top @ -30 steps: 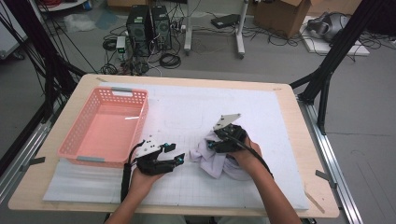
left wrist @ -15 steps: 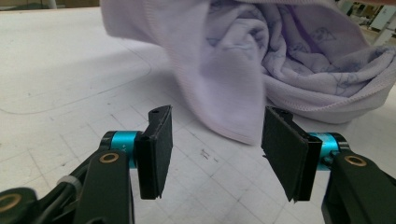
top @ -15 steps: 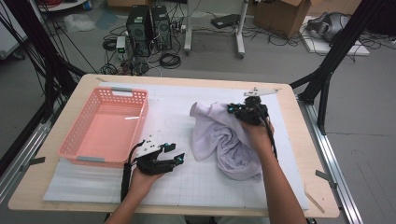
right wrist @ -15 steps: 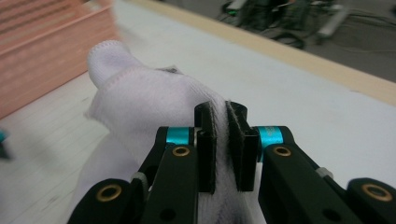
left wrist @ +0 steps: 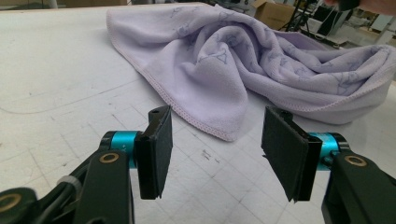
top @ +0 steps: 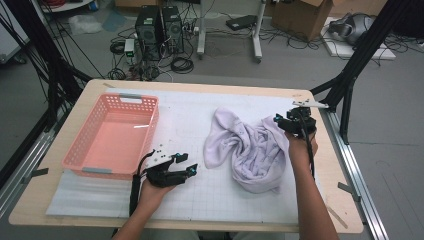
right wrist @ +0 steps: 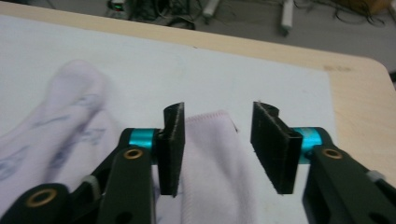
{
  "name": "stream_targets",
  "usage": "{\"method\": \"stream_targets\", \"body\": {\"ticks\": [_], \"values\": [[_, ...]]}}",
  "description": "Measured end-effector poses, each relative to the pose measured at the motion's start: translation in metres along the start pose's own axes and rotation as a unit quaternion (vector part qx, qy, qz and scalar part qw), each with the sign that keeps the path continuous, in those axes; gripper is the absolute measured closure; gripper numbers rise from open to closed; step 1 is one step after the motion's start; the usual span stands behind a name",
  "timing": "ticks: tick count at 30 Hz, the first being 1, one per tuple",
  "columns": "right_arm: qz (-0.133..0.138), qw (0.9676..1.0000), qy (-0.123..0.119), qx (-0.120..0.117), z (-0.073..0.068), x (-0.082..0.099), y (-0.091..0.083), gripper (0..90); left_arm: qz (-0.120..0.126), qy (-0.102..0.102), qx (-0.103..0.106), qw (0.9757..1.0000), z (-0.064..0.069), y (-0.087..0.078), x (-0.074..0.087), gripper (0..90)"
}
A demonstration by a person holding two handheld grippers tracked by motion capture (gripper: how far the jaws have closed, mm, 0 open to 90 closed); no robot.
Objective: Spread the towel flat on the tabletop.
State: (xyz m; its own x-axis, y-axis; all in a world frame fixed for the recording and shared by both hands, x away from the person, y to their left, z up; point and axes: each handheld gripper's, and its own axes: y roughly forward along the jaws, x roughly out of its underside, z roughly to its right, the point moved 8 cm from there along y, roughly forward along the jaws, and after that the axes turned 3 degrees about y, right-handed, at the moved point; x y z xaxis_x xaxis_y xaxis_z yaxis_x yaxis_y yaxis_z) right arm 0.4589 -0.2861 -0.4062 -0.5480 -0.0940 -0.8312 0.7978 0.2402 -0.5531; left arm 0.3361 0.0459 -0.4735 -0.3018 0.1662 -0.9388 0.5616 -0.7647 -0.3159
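Hovering right gripper, jaws just opening (towel corner between).

Left gripper jaws apart over white gridded table mat, nothing between them; crumpled lilac terry towel lies at 12 to 2 o'clock.

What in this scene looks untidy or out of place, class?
The lilac towel lies bunched and creased on the white mat, one corner between the right gripper's open jaws. The pink basket sits square and holds nothing.
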Motion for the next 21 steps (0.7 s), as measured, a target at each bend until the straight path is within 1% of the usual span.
{"method": "stream_targets", "body": {"ticks": [1,2,3,4,5,6,7,8,9,11,12,13,14,16,17,18,19,21], "values": [[-0.005,0.9995,-0.008,-0.029,-0.010,0.003,0.000,47.4,0.000,0.001,0.000,1.0000,0.000,0.000,0.000,43.6],[-0.018,0.9984,-0.024,-0.047,-0.020,0.007,0.000,45.7,0.000,0.000,0.000,1.0000,0.000,0.000,0.000,43.6],[-0.026,0.9967,-0.045,-0.062,-0.029,0.012,0.001,44.3,0.000,0.000,0.001,1.0000,0.001,0.000,0.000,43.6],[-0.043,0.9942,-0.064,-0.075,-0.038,0.020,0.003,44.2,-0.002,0.001,0.002,1.0000,0.001,0.000,0.000,43.6],[-0.062,0.9912,-0.089,-0.076,-0.045,0.029,0.004,44.3,-0.003,0.001,0.003,1.0000,0.001,0.000,0.000,43.6],[-0.078,0.9886,-0.111,-0.066,-0.048,0.039,0.005,44.6,-0.003,0.001,0.003,1.0000,0.001,0.000,0.000,43.6],[-0.089,0.9862,-0.125,-0.062,-0.048,0.048,0.007,45.1,-0.005,0.000,0.004,1.0000,0.001,0.000,0.001,43.3],[-0.107,0.9841,-0.128,-0.060,-0.047,0.059,0.010,44.8,-0.006,-0.001,0.003,1.0000,0.001,0.000,0.001,43.0],[-0.116,0.9828,-0.130,-0.061,-0.045,0.068,0.011,45.3,-0.007,-0.001,0.003,1.0000,0.001,0.000,0.001,42.6],[-0.131,0.9810,-0.132,-0.056,-0.036,0.085,0.013,45.3,-0.007,-0.005,0.003,1.0000,0.002,0.001,0.001,42.0],[-0.136,0.9808,-0.127,-0.058,-0.032,0.092,0.013,44.8,-0.008,-0.007,0.003,0.9999,0.002,0.002,0.001,41.0],[-0.136,0.9815,-0.119,-0.062,-0.029,0.098,0.014,42.7,-0.010,-0.009,0.003,0.9999,0.001,0.003,0.001,39.5],[-0.123,0.9838,-0.108,-0.073,-0.026,0.100,0.013,42.5,-0.011,-0.013,0.004,0.9999,0.002,0.004,0.001,38.2],[-0.108,0.9864,-0.091,-0.084,-0.022,0.104,0.011,42.4,-0.017,-0.022,0.005,0.9996,0.004,0.008,0.001,35.6],[-0.105,0.9871,-0.086,-0.086,-0.021,0.105,0.010,42.5,-0.022,-0.024,0.007,0.9994,0.006,0.010,0.001,34.3],[-0.099,0.9878,-0.086,-0.084,-0.021,0.107,0.009,42.9,-0.027,-0.024,0.009,0.9993,0.008,0.012,0.001,33.2],[-0.094,0.9890,-0.080,-0.082,-0.021,0.110,0.004,44.0,-0.031,-0.020,0.008,0.9993,0.009,0.014,0.000,31.3],[-0.098,0.9884,-0.080,-0.084,-0.021,0.112,0.001,44.5,-0.032,-0.015,0.004,0.9994,0.009,0.017,-0.003,30.5]]}}
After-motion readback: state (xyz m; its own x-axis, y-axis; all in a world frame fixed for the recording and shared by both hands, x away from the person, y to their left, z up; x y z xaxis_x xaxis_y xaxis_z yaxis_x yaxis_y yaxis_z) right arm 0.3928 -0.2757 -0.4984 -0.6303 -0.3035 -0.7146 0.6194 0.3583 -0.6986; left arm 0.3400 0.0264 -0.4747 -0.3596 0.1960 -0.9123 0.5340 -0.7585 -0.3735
